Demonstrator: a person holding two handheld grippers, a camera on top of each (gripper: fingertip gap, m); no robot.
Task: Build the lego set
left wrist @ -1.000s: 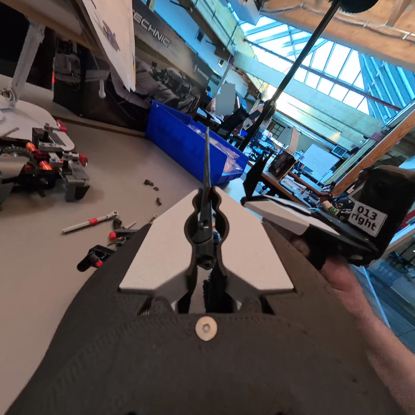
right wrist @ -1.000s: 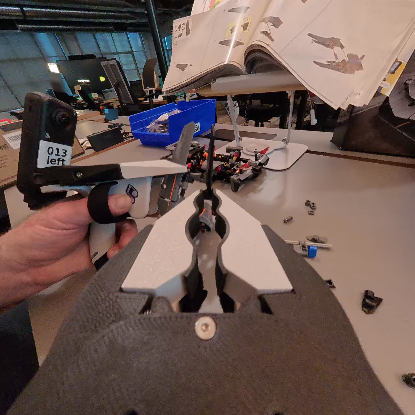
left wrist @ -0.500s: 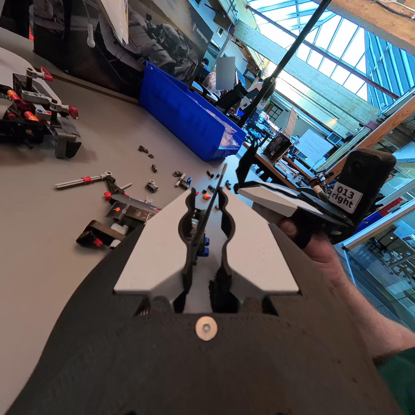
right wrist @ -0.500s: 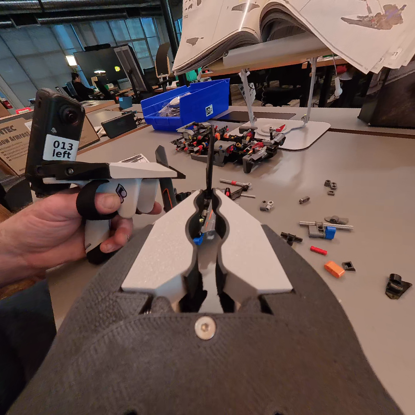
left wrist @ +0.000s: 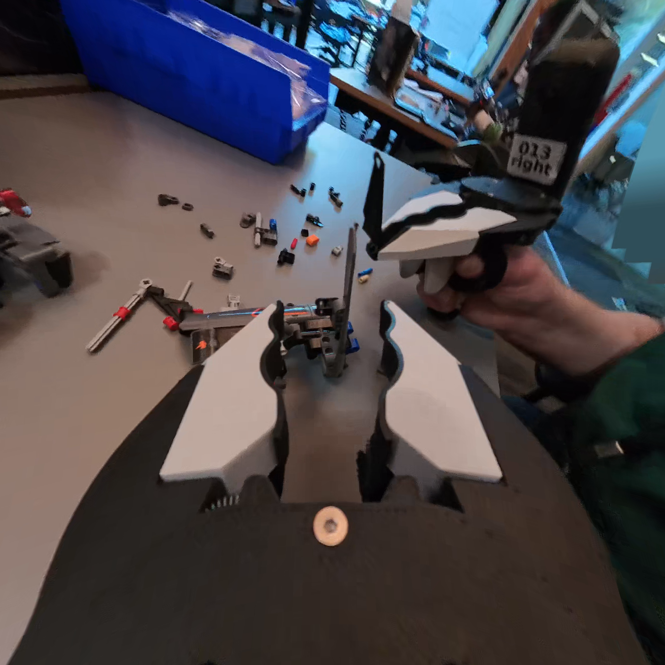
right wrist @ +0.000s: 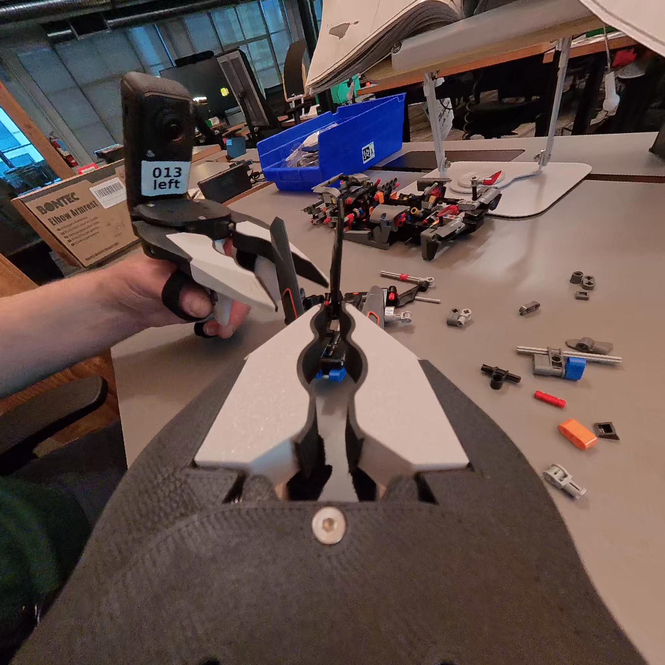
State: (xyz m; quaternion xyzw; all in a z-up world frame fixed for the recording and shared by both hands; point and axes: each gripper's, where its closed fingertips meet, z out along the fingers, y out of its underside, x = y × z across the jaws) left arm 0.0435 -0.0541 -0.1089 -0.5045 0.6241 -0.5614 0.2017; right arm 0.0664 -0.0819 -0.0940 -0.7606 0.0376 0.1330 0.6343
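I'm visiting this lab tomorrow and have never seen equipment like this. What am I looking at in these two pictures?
There is no robot here. A person holds a handheld gripper in each hand, and a camera on each one looks forward along its two fingers. One picture is taken from the left gripper, the other from the right gripper. Each picture also shows the other tool farther off.

The left gripper's fingers stand open on either side of a small grey-and-black Lego sub-assembly, which appears to rest on the grey table. The right gripper is shut on a slim black Lego piece that sticks up past its fingertips.

On the table are a half-built Lego car chassis, scattered small parts such as an orange piece, and a blue bin. An open instruction book sits on a stand behind them.
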